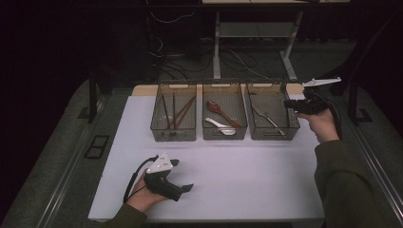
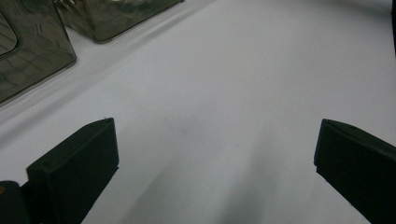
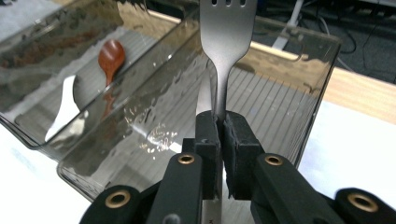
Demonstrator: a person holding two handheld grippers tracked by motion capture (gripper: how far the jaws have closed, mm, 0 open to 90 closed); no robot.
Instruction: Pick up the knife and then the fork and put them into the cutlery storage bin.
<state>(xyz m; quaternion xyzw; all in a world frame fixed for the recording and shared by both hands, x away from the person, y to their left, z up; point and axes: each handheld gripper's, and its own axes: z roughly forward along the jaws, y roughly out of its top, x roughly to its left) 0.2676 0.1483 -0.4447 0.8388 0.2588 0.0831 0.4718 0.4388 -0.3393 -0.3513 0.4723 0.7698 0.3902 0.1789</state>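
A silver fork [image 3: 227, 42] sits in the black right gripper [image 3: 219, 122]; beyond it, a reddish-brown spoon [image 3: 111, 56] and white spoon [image 3: 62, 112] lie in smoky-grey bins [image 3: 299, 46].

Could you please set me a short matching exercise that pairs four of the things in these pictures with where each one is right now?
Things:
1. fork
2. chopsticks
3. red spoon
4. left gripper

Places:
A. in the left bin
B. above the near part of the table, jaws wide apart
C. clamped in the right gripper over the right bin
D. in the middle bin

Pairs: 1-C, 2-A, 3-D, 4-B
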